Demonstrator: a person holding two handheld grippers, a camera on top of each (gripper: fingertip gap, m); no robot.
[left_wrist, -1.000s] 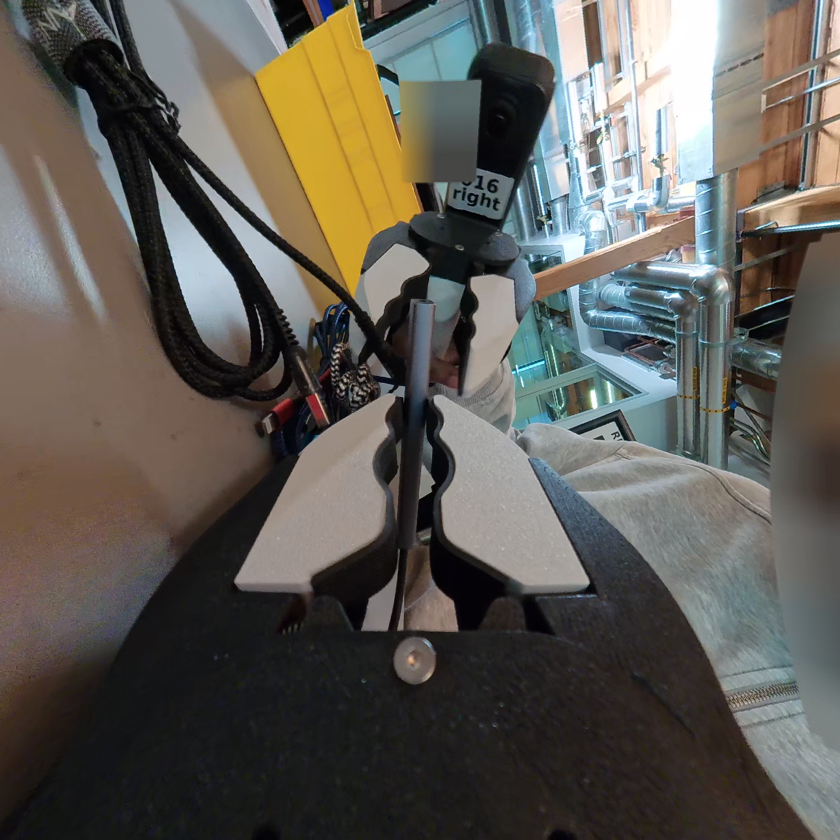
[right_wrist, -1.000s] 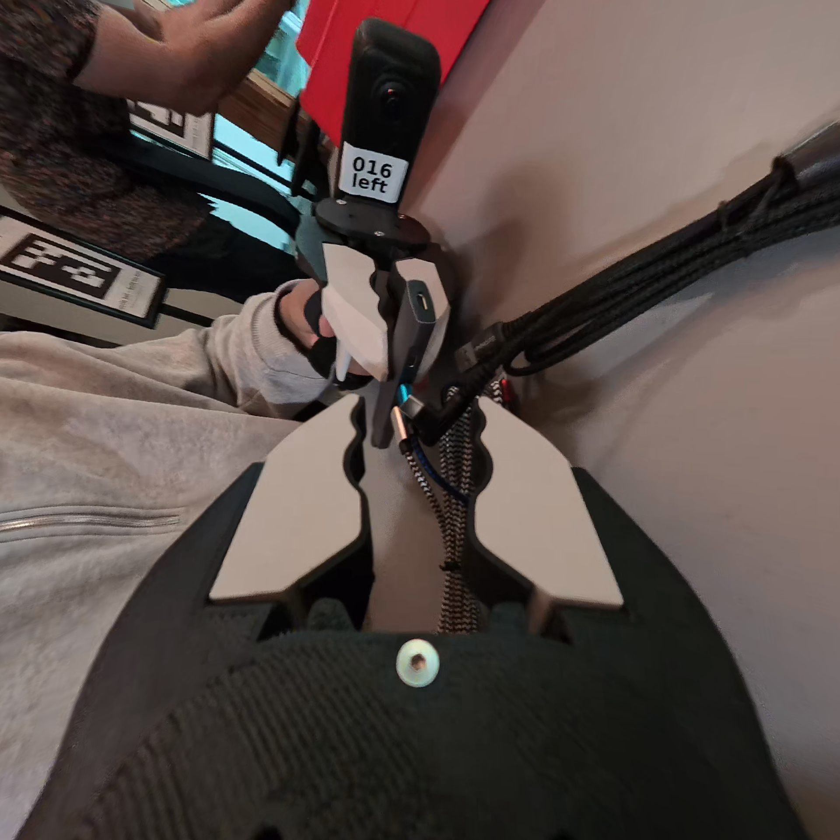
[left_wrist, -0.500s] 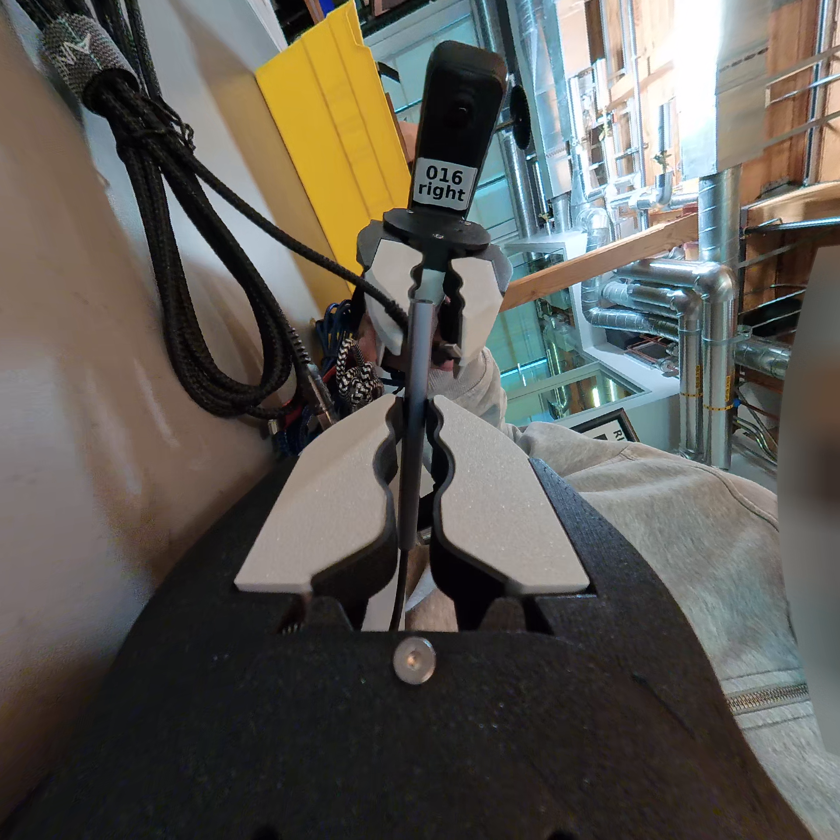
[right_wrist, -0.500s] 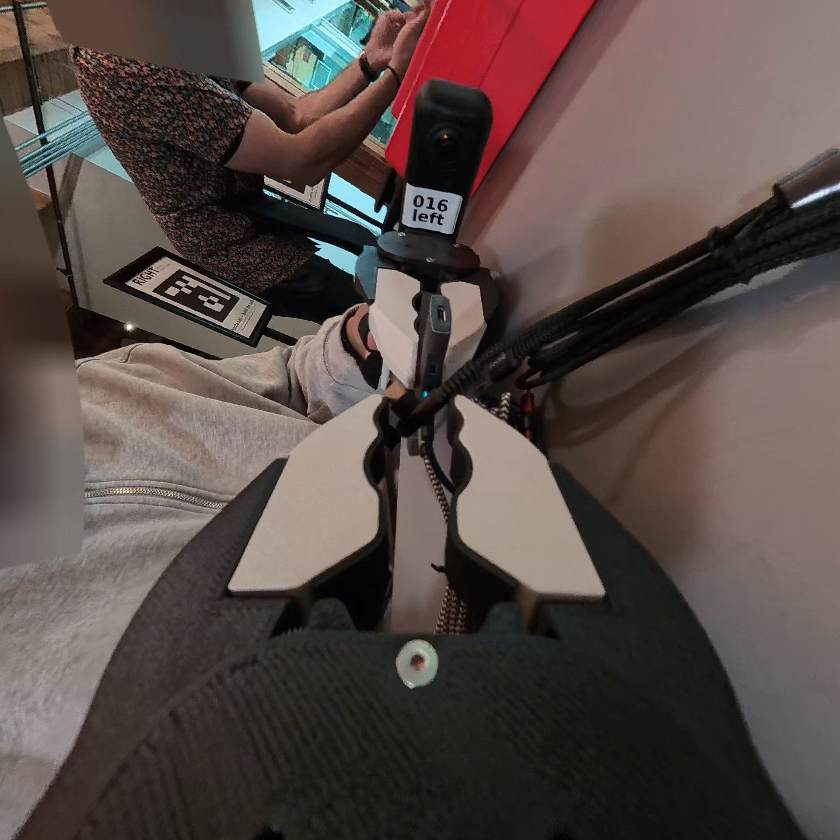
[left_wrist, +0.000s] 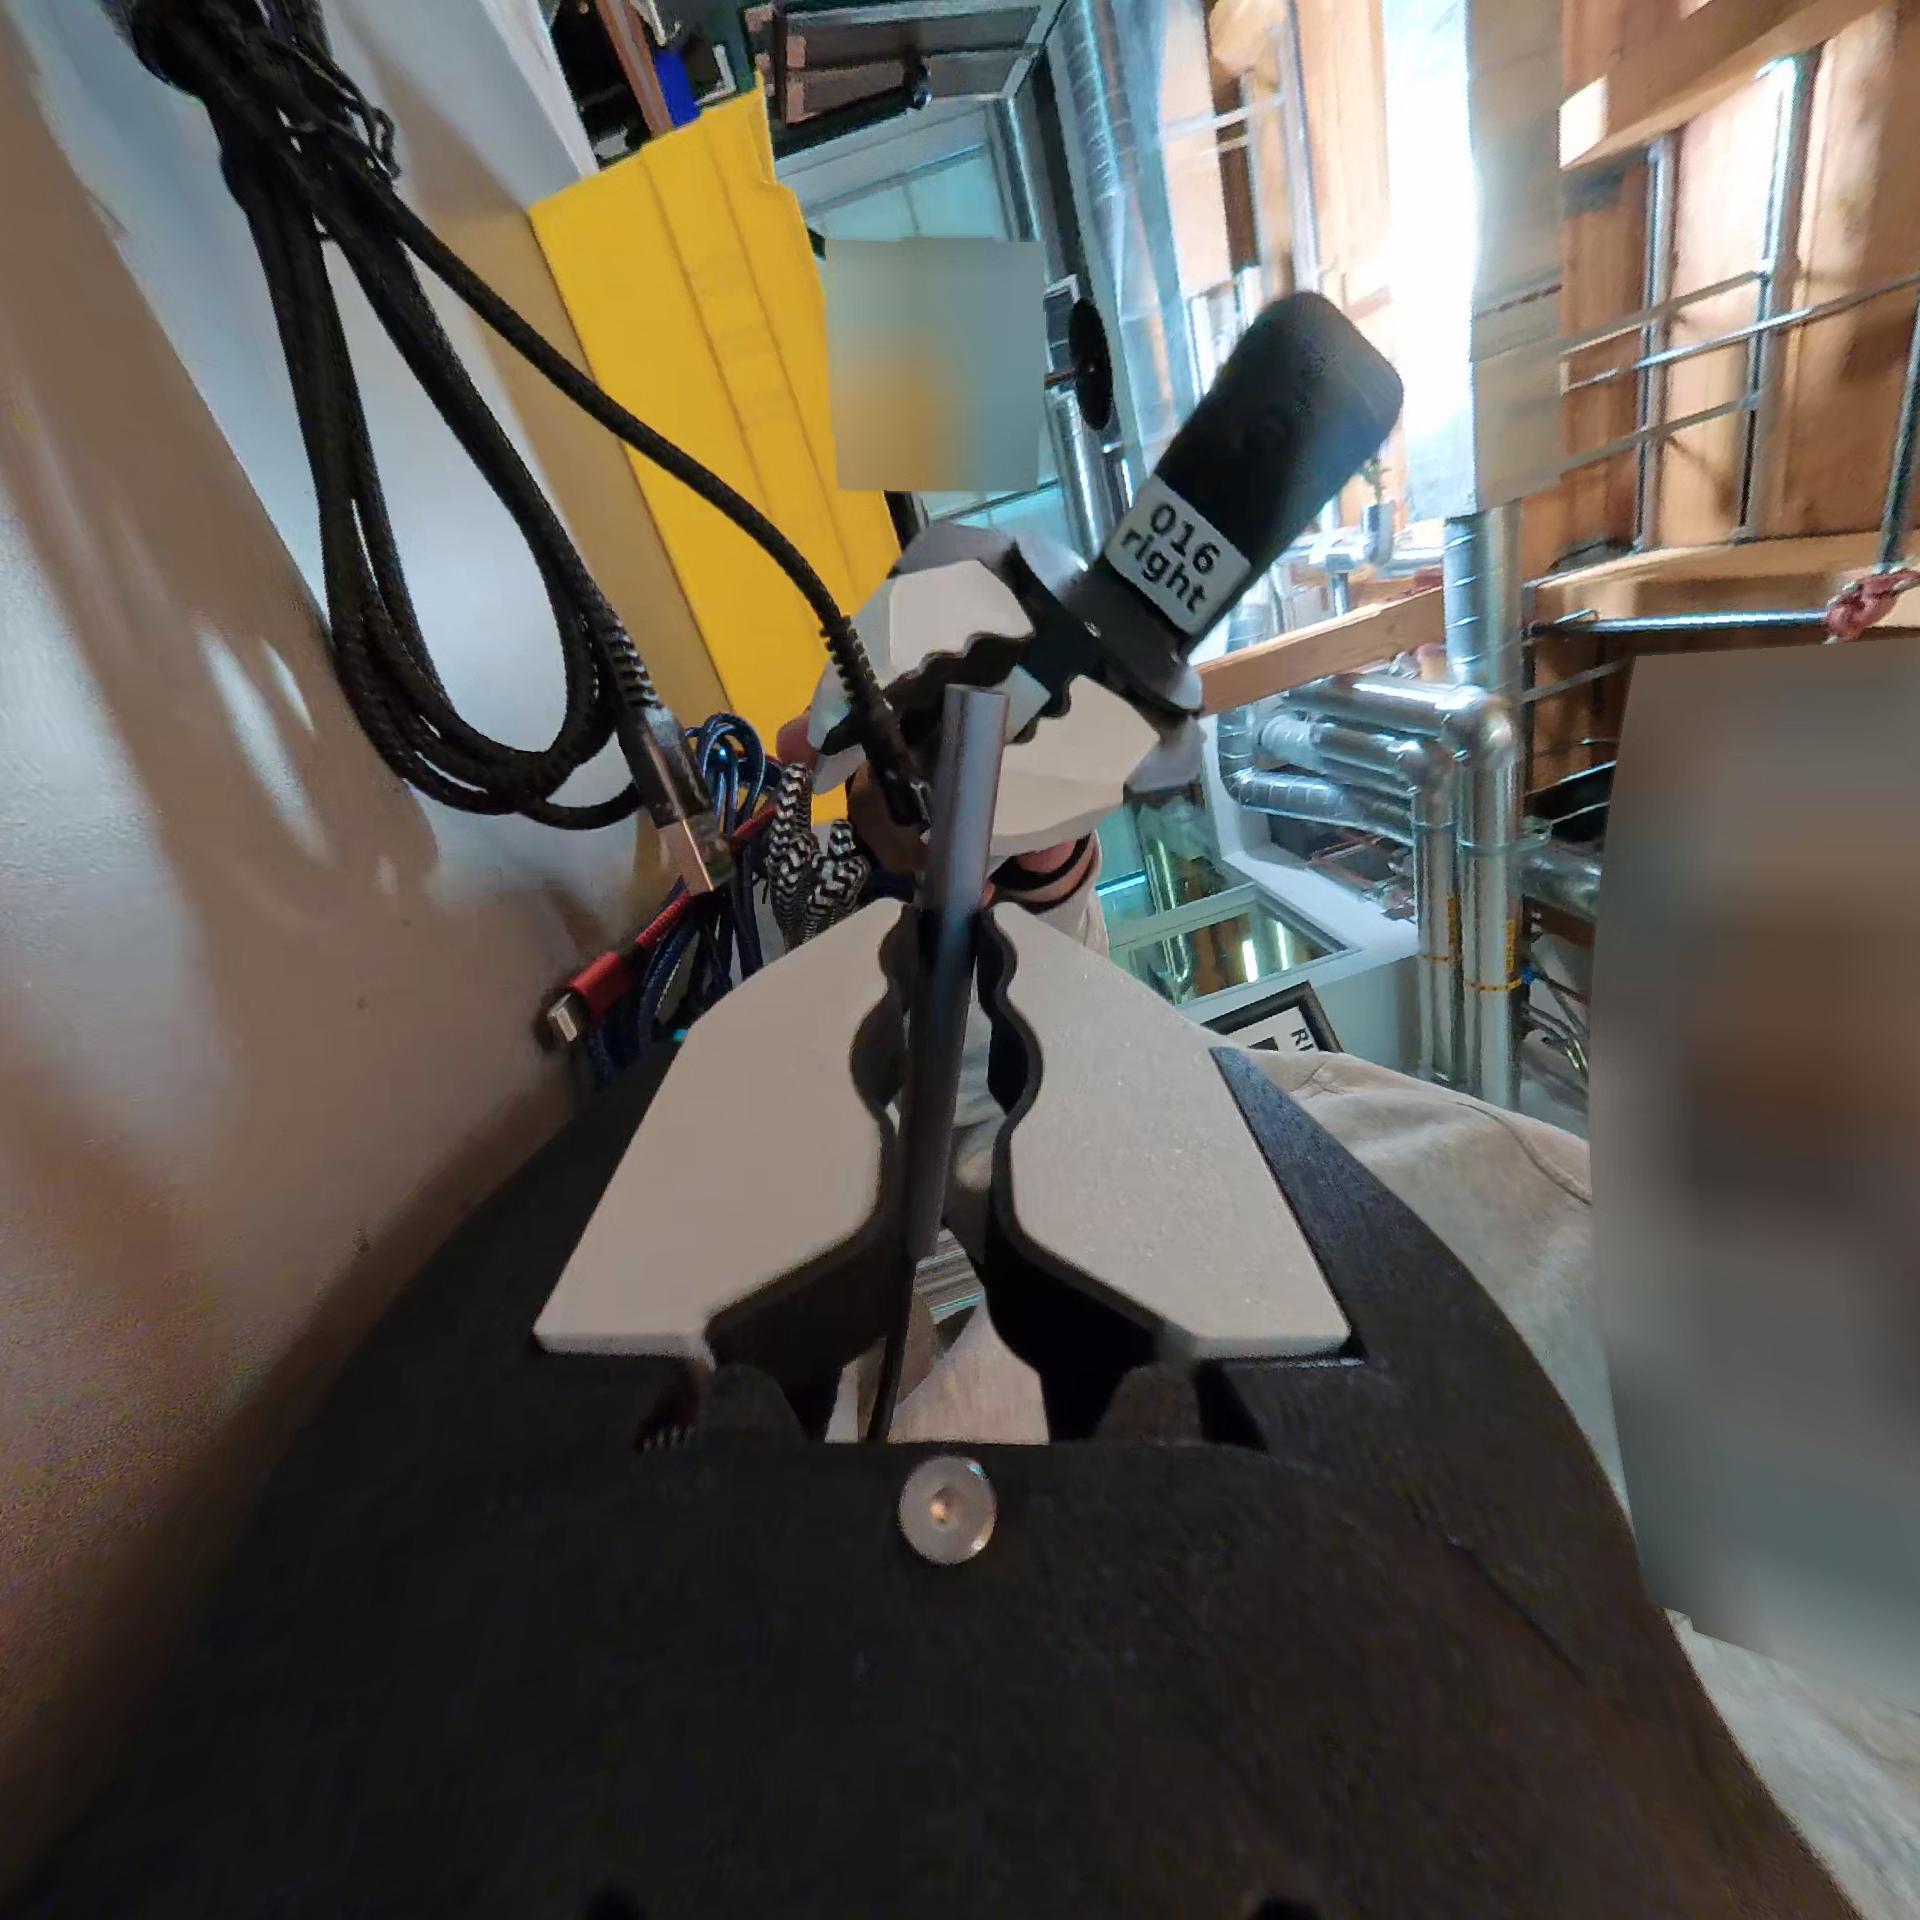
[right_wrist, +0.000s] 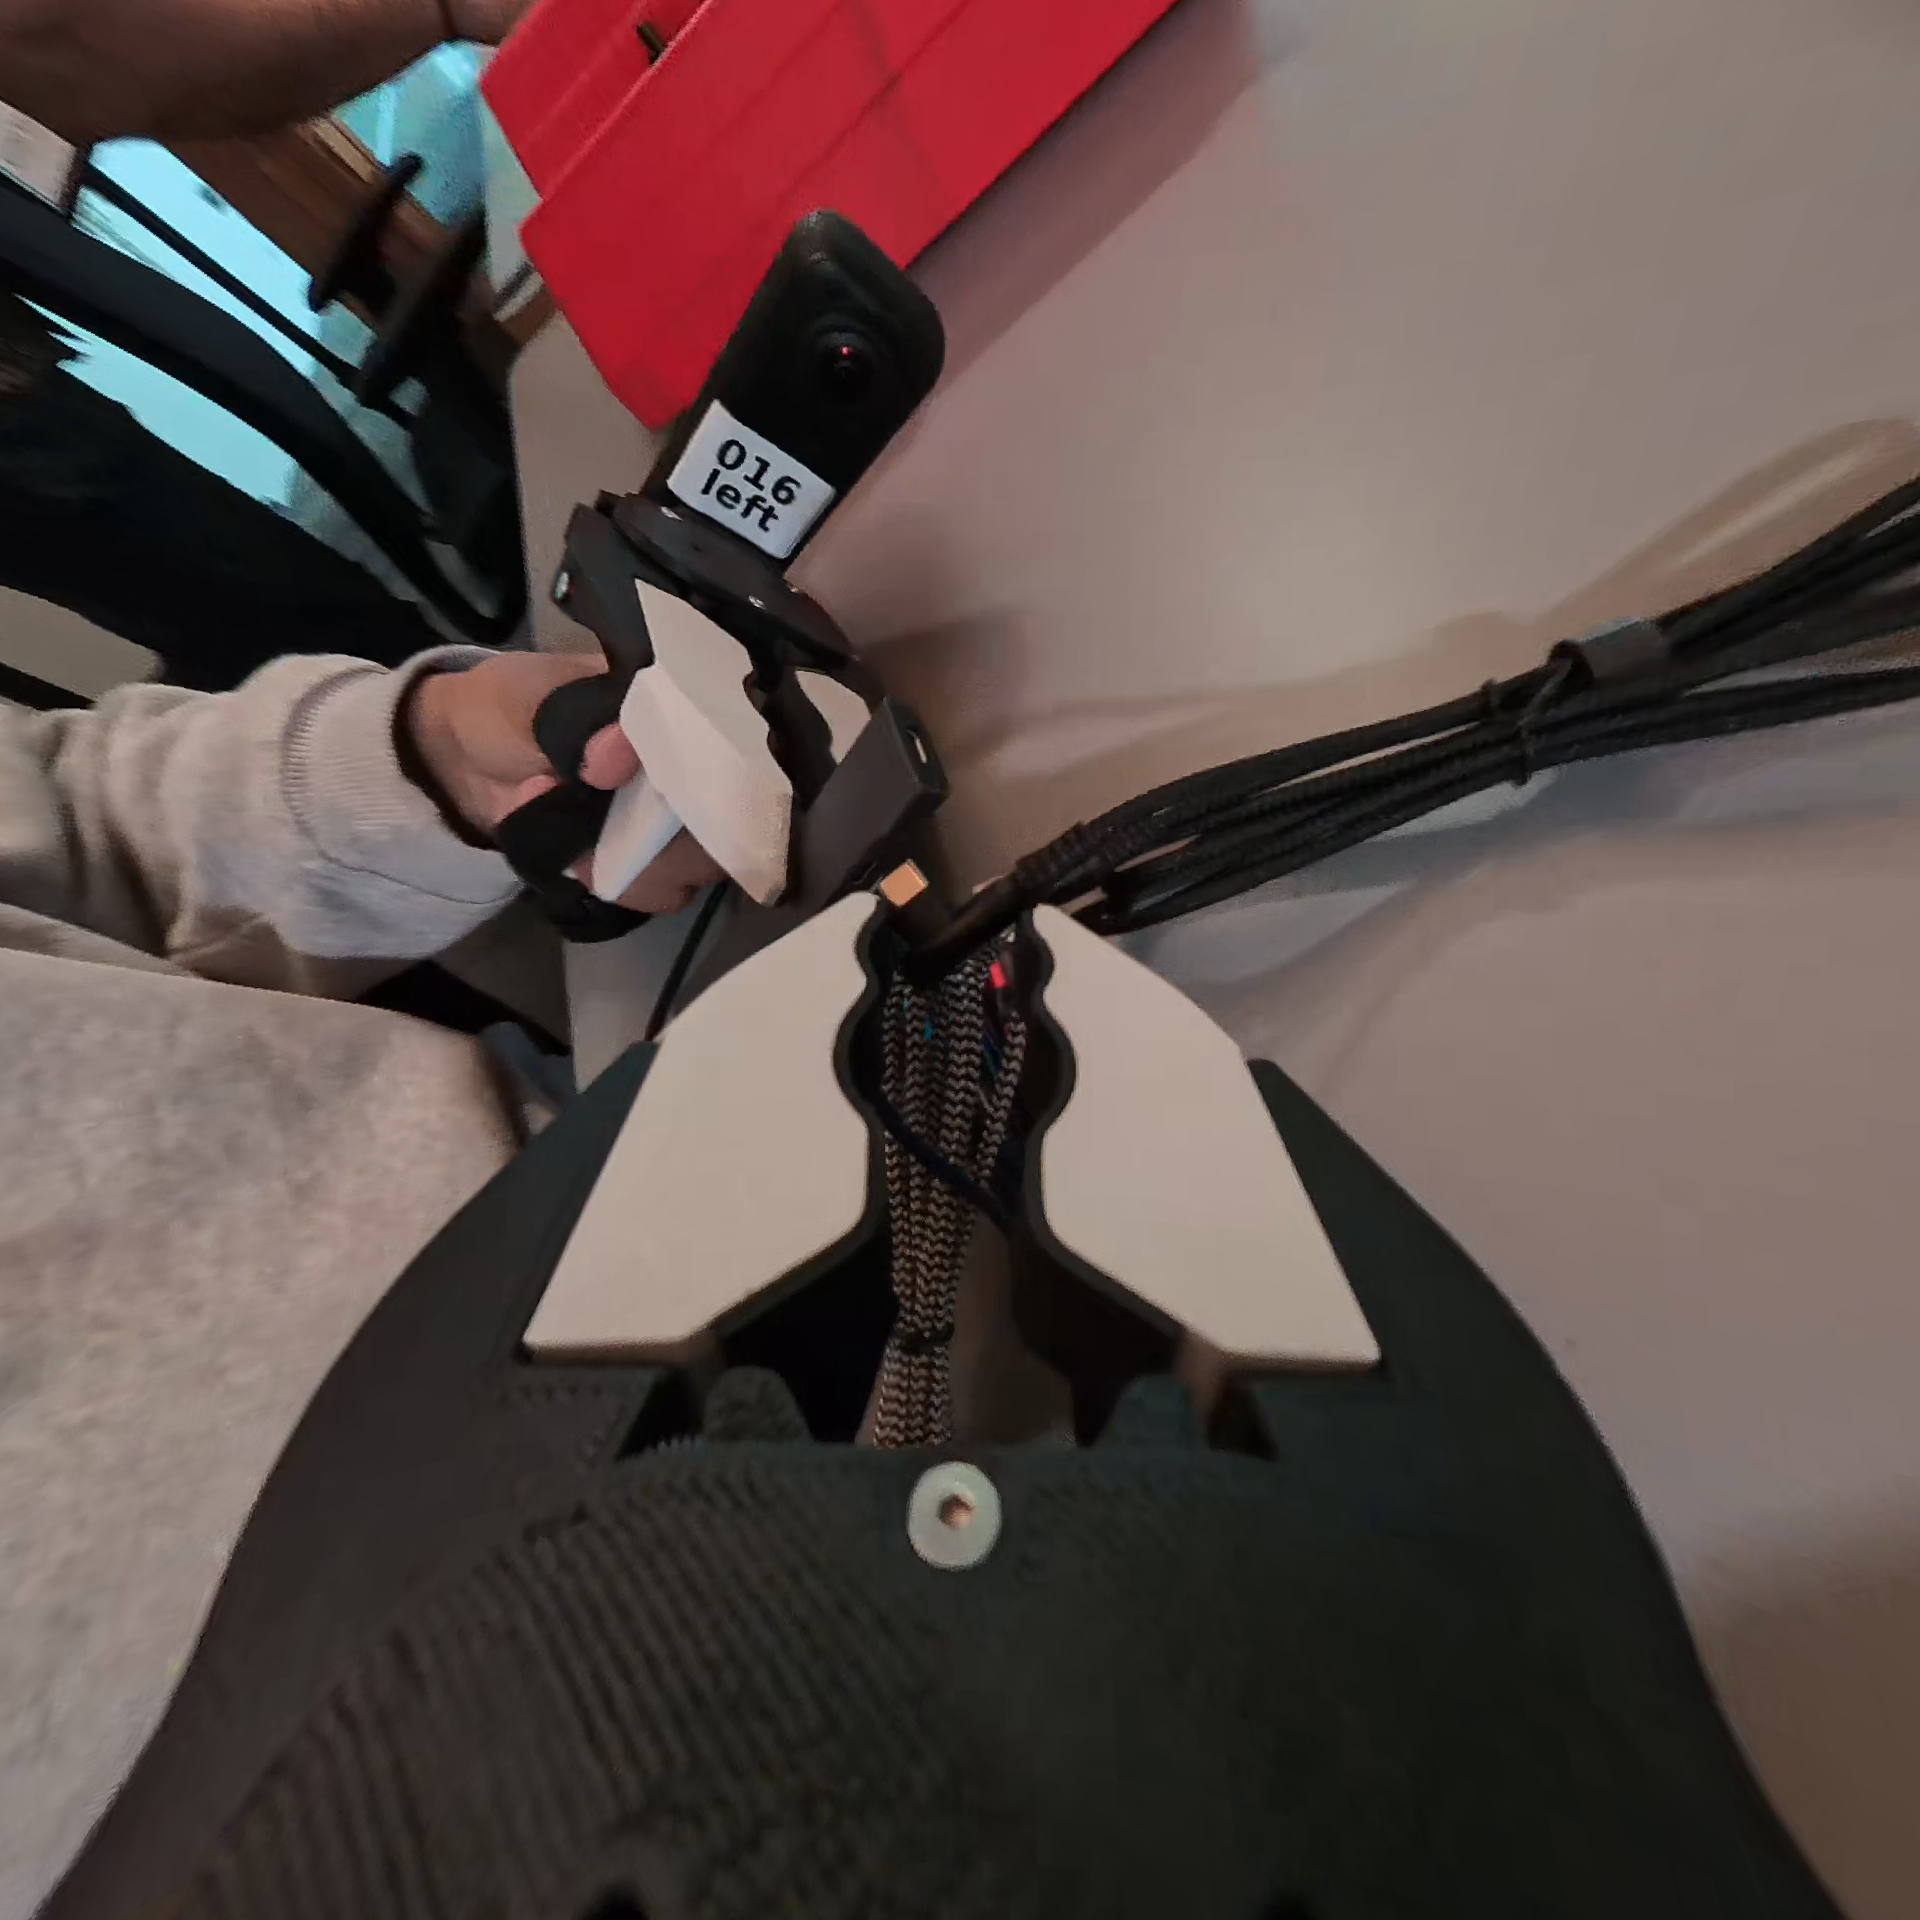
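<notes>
1. Two views, taken in turn, starting with the left wrist view.
2. Shows the left gripper (left_wrist: 940, 925) clenched on a slim grey hub (left_wrist: 961, 800), seen edge-on and rising out past the fingertips.
3. Finds the right gripper (left_wrist: 914, 717) at the hub's far end, pinching the end of a black braided cable (left_wrist: 582, 395) that sits just left of the hub. Cannot tell from this angle whether cable end and hub touch.
4. Picks out, left of the hub, a loose silver plug (left_wrist: 691, 831), a red cord (left_wrist: 613, 977) and black-and-white cords (left_wrist: 810, 862) heaped on a pale table (left_wrist: 208, 935). Places a yellow bin (left_wrist: 707, 416) behind and left of the hub.
5. Turns to the right wrist view: the right gripper (right_wrist: 951, 925) is nipped at its tips on the black braided cable (right_wrist: 1351, 769), close behind its metal plug tip (right_wrist: 902, 885).
6. Puts that plug tip bare and in plain view just below the hub (right_wrist: 873, 779), very near its lower end and not seated in it.
7. Shows the left gripper (right_wrist: 800, 831) squeezing the hub flat between its white fingers, with a hand (right_wrist: 499, 748) on the handle to the hub's left.
8. Notes a red bin (right_wrist: 831, 156) above the hub, and the black-and-white cords (right_wrist: 935, 1091) below it.
</notes>
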